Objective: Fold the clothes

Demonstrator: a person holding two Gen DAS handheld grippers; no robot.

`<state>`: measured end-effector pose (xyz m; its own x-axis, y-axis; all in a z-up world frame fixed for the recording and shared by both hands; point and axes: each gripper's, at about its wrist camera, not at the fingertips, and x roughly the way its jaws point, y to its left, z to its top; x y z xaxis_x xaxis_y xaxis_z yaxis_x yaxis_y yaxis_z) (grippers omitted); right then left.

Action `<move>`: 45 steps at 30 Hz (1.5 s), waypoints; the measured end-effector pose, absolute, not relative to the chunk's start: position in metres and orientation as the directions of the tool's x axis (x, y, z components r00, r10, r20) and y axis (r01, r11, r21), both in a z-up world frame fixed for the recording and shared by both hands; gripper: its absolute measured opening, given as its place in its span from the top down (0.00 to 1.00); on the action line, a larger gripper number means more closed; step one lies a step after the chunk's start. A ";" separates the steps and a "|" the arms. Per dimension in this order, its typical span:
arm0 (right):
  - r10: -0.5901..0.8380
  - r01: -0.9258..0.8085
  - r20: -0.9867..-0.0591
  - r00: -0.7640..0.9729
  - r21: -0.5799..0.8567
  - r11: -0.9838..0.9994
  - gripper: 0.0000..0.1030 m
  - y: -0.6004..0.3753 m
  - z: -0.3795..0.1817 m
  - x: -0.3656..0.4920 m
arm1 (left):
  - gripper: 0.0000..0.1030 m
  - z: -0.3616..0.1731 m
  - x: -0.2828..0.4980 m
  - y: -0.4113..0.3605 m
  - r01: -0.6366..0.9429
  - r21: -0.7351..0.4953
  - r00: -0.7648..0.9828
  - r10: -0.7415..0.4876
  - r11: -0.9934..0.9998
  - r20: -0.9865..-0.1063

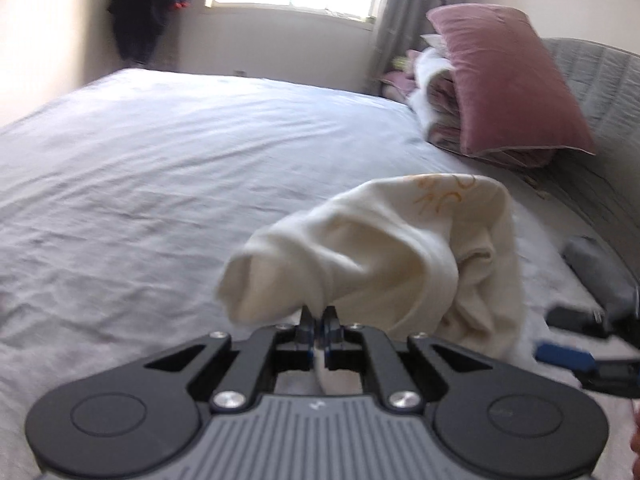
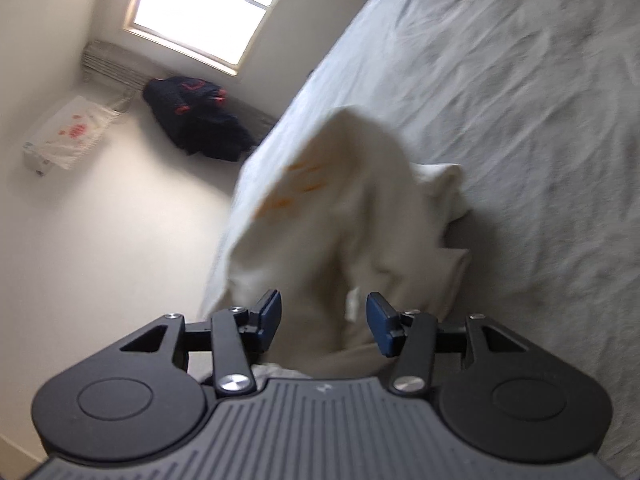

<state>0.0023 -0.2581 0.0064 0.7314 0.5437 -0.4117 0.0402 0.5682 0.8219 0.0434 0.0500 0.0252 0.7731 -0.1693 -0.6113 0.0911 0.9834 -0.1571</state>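
Left wrist view first: our left tool [image 1: 319, 322] has its two fingers pressed together on a pinch of a cream garment [image 1: 384, 248], which hangs bunched and lifted above the bed [image 1: 160, 168]. At the far right of that view we see a blue pad of our right tool [image 1: 564, 354] beside the cloth. From the right wrist view, the right tool [image 2: 323, 322] stands spread, the fabric [image 2: 336, 208] lying between and ahead of its fingers but not gripped.

We judge we are at the pick-up and spread-out step, with no fold made yet. Next we would need the right tool to close on a second edge or corner, well apart from the left pinch, so the piece can be stretched flat on the bed.

The garment looks soft, thin and limp, with a faint orange print; the bedsheet is pale grey and finely wrinkled. A plump pink pillow [image 1: 508, 80] rests at the headboard.
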 end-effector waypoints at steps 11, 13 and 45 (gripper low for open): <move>0.448 0.094 -0.581 0.679 0.674 0.732 0.40 -0.223 -0.003 0.029 | 0.95 0.019 0.079 0.084 -0.044 -0.188 0.772 -0.086 0.981 -0.630; 0.430 0.068 -0.590 0.684 0.638 0.767 0.34 -0.212 0.001 0.037 | 0.90 0.016 0.078 0.087 -0.034 -0.198 0.756 -0.104 0.980 -0.646; 0.389 0.166 -0.668 0.635 0.609 0.776 0.75 -0.204 0.038 0.036 | 0.36 -0.003 0.050 0.059 0.124 -0.515 0.576 -0.484 0.848 -0.659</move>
